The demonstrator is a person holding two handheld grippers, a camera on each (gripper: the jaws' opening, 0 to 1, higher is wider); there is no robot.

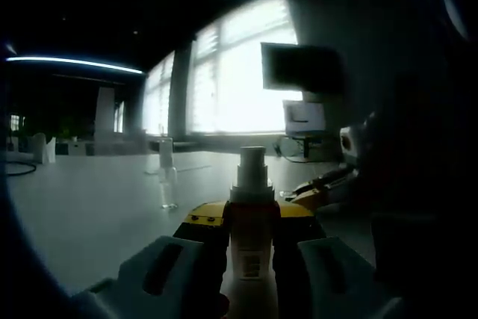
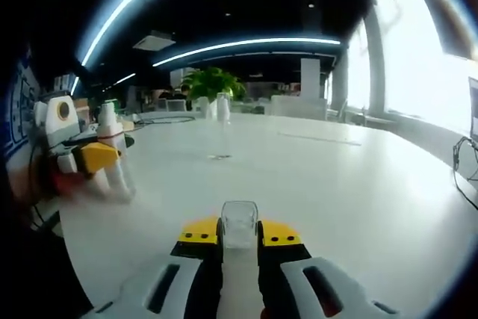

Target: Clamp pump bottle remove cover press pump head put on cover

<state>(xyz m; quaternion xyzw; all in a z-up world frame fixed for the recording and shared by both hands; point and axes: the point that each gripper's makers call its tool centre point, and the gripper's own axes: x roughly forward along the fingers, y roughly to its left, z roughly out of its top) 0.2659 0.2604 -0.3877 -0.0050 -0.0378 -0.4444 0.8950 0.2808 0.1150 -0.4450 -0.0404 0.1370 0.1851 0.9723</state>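
Note:
My left gripper [image 1: 250, 222] is shut on a white pump bottle [image 1: 248, 259] that stands upright between its yellow-tipped jaws. The bottle's pump head [image 1: 252, 163] is bare. My right gripper [image 2: 239, 238] is shut on a clear plastic cover [image 2: 239, 223], held low over the white table [image 2: 314, 184]. In the right gripper view the left gripper [image 2: 89, 159] shows blurred at the left with the bottle [image 2: 113, 156] in it. In the left gripper view the right gripper [image 1: 314, 192] comes in from the right, level with the bottle.
A small clear container [image 1: 168, 181] stands alone on the table beyond the bottle, faint in the right gripper view [image 2: 219, 140]. A monitor [image 1: 299, 69] and bright windows [image 1: 231, 72] lie beyond the table's far edge. A green plant [image 2: 211, 81] stands far off.

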